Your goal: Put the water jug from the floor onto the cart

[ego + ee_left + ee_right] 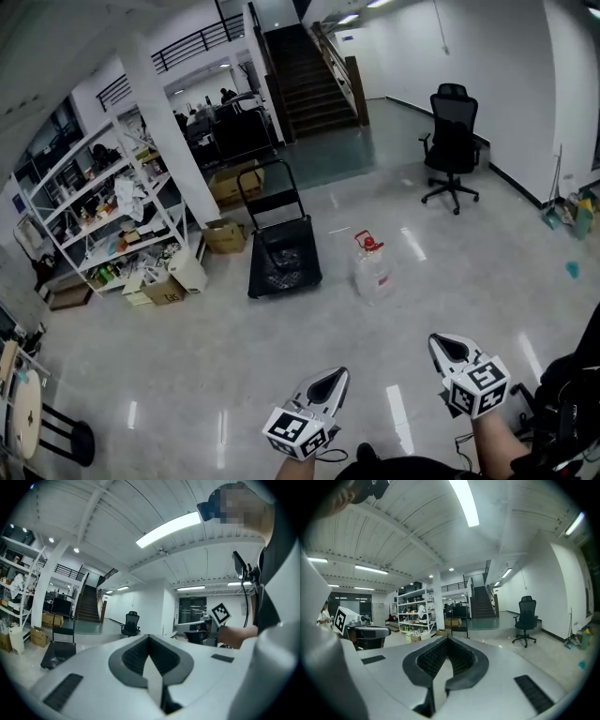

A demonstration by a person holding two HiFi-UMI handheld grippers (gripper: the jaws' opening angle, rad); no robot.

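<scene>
"Sweeping left to right: spotting a shelving rack (103,202) well left of the cart (281,253), then the water jug (372,270) just right of the cart, down on the floor (187,375) and apart from the deck. Farther on, well right of the cart and behind it, an office chair (452,141)."

"No progress on the job yet, then?"

"Judging so. Not lifted, not gripped, not even reached. Left to do, by the look of things: closing in on the jug, taking hold, raising, then setting down on the cart's dark deck, below the upright handle at the far end."

"And the claws?"

"Seeing the left claw (336,375) nearer the camera than the cart and slightly right of it, clenched tight with nothing between the jaws. Then the right claw (441,342), farther right of the cart, likewise clamped together and empty. Both well short of the cart and of the jug beside it."

"Which way up for the jug?"

"Standing upright: long axis vertical, red cap and handle on top, base flat on the floor beside the cart. Appearing clear-walled; hard to tell how full. Probably calling for a hold near the neck or handle, but only guessing from here."
</scene>
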